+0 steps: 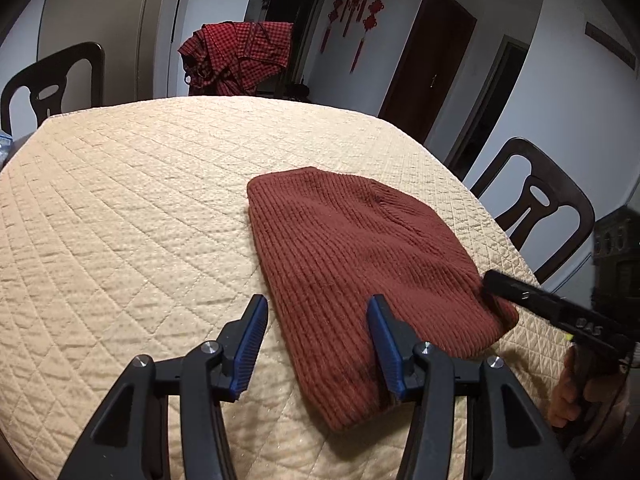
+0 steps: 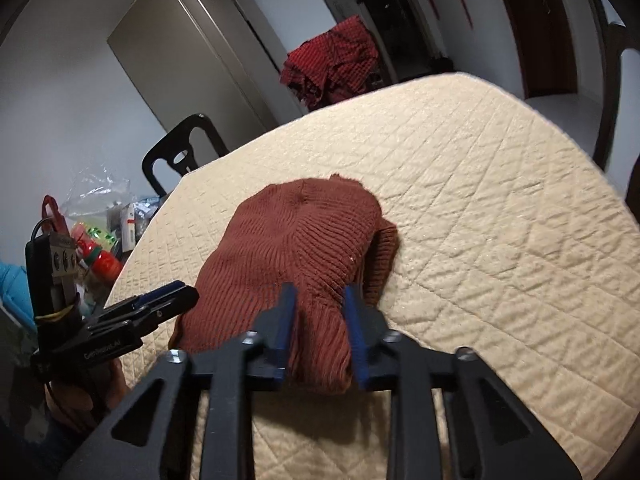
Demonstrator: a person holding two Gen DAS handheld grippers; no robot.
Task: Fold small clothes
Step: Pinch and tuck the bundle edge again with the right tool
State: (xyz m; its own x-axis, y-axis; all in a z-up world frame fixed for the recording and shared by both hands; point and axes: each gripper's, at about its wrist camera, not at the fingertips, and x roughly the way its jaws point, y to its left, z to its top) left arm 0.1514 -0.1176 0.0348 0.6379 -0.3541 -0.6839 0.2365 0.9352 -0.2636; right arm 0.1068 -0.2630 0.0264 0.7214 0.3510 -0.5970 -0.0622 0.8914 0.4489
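The near edge of one rust-brown ribbed knitted hat [image 2: 296,240] was pinched between the blue pads of the right gripper [image 2: 318,294]. The left gripper [image 1: 318,306] was held open over the hat's other near corner. The hat was laid on one cream quilted table cover [image 1: 120,200]. Three dark chairs were seen around it.

A red checked cloth [image 1: 236,56] drapes a far chair beyond the quilted table cover [image 1: 120,200]; red knot ornaments [image 1: 360,4] hang on the wall.

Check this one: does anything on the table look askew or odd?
Mostly tidy. The knit hat lies on the quilted cover, but its far right edge is doubled under into a thick flap instead of lying flat.
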